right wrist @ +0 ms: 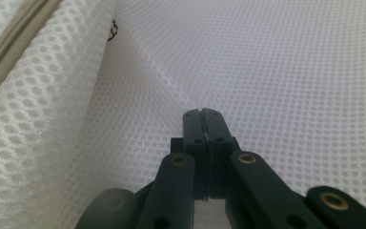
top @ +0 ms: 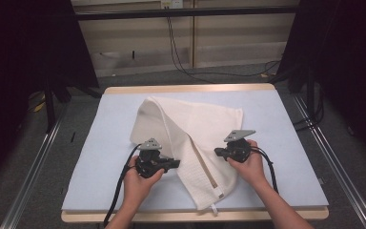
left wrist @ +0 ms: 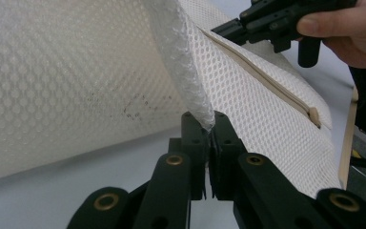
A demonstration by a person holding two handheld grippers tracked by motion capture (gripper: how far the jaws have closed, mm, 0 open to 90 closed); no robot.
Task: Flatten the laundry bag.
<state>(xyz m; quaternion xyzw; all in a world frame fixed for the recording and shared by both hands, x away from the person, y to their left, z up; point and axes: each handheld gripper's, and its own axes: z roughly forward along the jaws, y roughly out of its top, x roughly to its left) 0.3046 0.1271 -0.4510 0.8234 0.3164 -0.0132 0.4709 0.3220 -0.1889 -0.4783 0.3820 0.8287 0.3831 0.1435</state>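
Forearms and hands come in from the bottom edge of the high view, each hand holding a black two-jaw tool with a grey three-cornered plate on top and a dark cable trailing back along the arm. Between them lies the cream-white honeycomb-mesh cloth bag with a beige zip band along one edge, spread across the middle of the pale blue mat that covers the light wooden worktop. Part of the bag is folded over, so that a rounded fold rises at its far left corner, and a long narrow flap runs down towards the near edge of the worktop, ending in a small white tag.

At the bag's left edge, the left tool has its jaws pressed together on a pinched ridge of the mesh; in the left gripper view that ridge stands up from between the jaw tips, lifted off the mat, with the zip band running along the bag behind it.

On the bag's right side, the right tool points inward, its tips over the mesh near the zip band. In the right gripper view its jaws stand fully together, tip against tip, directly over the white mesh, which lies flat here. Whether a thin layer of the mesh is caught between those tips cannot be told.
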